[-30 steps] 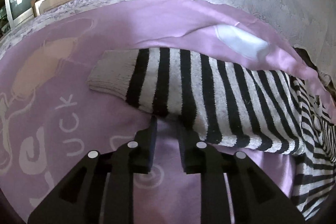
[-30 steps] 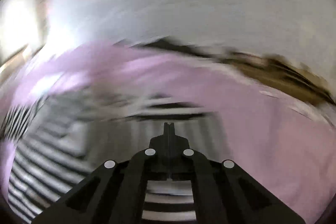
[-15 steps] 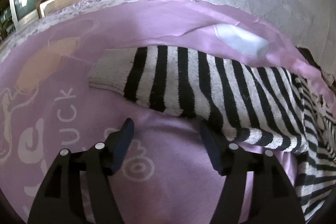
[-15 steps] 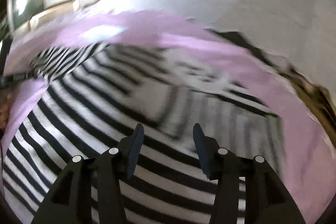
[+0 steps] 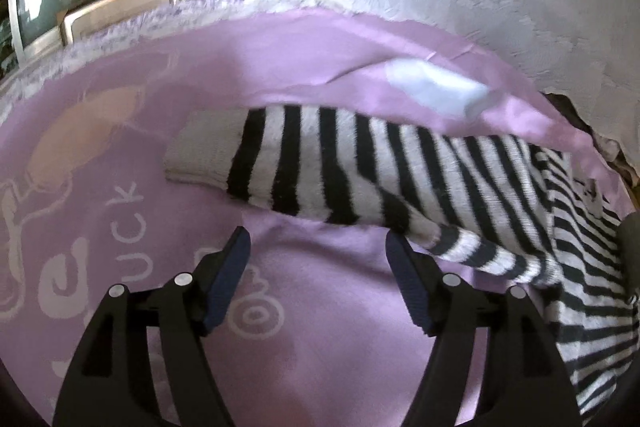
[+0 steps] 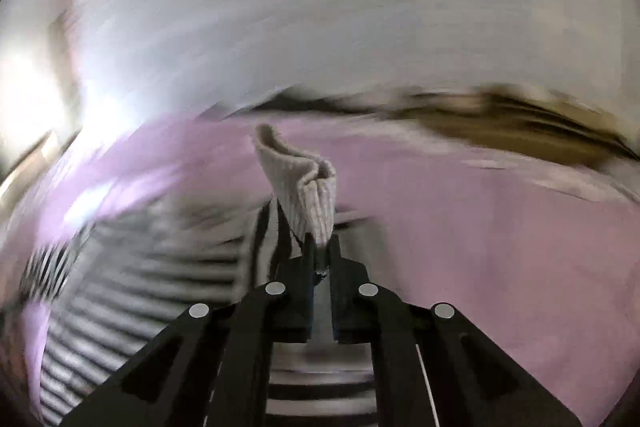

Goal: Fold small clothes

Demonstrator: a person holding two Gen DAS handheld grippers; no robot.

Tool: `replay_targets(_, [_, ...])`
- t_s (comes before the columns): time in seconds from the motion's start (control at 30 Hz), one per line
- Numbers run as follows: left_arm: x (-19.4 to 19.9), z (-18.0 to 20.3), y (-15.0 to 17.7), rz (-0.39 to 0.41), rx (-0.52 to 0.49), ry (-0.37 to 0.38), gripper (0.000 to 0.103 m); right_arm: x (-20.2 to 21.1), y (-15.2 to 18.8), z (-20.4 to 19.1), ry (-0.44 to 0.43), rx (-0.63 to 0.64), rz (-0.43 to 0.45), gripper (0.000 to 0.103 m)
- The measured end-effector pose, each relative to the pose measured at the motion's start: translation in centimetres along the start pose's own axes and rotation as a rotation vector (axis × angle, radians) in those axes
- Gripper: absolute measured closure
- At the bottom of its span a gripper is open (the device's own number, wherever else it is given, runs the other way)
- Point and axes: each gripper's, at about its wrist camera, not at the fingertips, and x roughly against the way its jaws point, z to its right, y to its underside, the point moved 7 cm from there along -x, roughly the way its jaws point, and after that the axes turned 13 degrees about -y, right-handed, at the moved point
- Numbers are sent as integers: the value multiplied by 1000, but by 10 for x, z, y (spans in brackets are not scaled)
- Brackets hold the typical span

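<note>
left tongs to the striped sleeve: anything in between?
Only bare pink blanket, per the left wrist view. The left tongs are opening, nothing between them, just short of the sleeve.

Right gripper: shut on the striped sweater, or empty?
Shut on it: the right gripper pinches the striped sweater's grey ribbed cuff, which stands up from between the closed fingers.

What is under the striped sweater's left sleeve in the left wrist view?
The striped sleeve lies on the pink printed blanket, which shows all around it. A blanket fold covers its upper edge; directly beneath the sleeve is hidden.
</note>
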Motion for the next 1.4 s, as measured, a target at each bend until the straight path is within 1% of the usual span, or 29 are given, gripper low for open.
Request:
replay_targets(0.03, [6,1,-1,18,-5,5,34,12,-3,25,44,-37,22,96])
replay_targets(0.1, [18,6,2,40,-19,49,31,49,-8,104,235,-121,76,96])
replay_targets(0.17, [34,16,11,38,-45,130,31,76,1,167,396,-187,54,91])
replay_targets(0.2, [40,20,16,36,-60,157,31,82,8,180,396,-218,35,84])
replay_targets(0.23, [47,24,21,32,-78,193,31,88,16,188,366,-261,26,79])
replay_targets(0.27, [57,31,30,23,-103,243,31,97,28,187,300,-285,35,69])
replay_targets(0.3, [66,37,39,7,-124,291,31,99,34,180,264,-270,30,63])
replay_targets(0.33, [75,43,48,-13,-148,344,31,99,44,166,218,-241,14,62])
replay_targets(0.4, [94,56,72,-79,-201,461,31,91,71,129,56,-195,-62,57])
replay_targets(0.43, [101,62,84,-116,-224,507,30,87,93,104,-51,-186,-122,57])
replay_targets(0.47, [109,69,101,-168,-257,558,30,86,108,86,-116,-180,-160,57])
replay_targets(0.53, [121,78,128,-243,-305,626,30,87,137,56,-225,-162,-225,56])
replay_targets(0.57, [130,81,140,-256,-326,648,29,90,153,41,-268,-147,-258,53])
replay_targets(0.6, [137,83,148,-252,-341,656,28,93,164,29,-301,-141,-279,44])
replay_targets(0.63, [142,85,152,-251,-350,669,25,95,174,23,-323,-138,-297,42])
replay_targets(0.77, [161,99,170,-322,-336,809,21,111,199,14,-354,-142,-312,41])
replay_targets(0.83, [160,108,186,-362,-338,817,21,120,209,9,-409,-161,-327,40])
replay_targets(0.87, [161,113,193,-343,-355,787,20,121,216,2,-430,-150,-344,40])
replay_targets(0.93, [169,118,200,-311,-393,775,20,119,226,-7,-406,-110,-356,40])
replay_targets(1.0, [180,125,207,-337,-408,829,21,113,229,-10,-413,-114,-355,41])
replay_targets(1.03, [181,128,209,-340,-410,827,29,107,228,-12,-427,-126,-355,45])
replay_targets(1.07, [178,133,210,-328,-421,793,47,106,226,-18,-444,-127,-347,76])
replay_targets(1.1, [173,136,209,-320,-428,754,59,106,224,-23,-462,-126,-343,96])
replay_targets(1.13, [168,133,207,-326,-416,736,82,109,218,-27,-472,-127,-326,96])
replay_targets(1.17, [164,128,202,-352,-383,746,95,120,206,-32,-488,-121,-284,96])
replay_targets(1.2, [165,122,196,-369,-355,779,96,131,199,-35,-507,-113,-262,96])
replay_targets(1.27, [179,107,185,-329,-334,813,96,157,185,-36,-542,-107,-245,96])
replay_targets(1.33, [186,98,188,-321,-368,811,95,163,192,-31,-511,-84,-308,96])
replay_targets(1.4, [175,98,206,-389,-404,774,90,152,219,-23,-455,-71,-417,96])
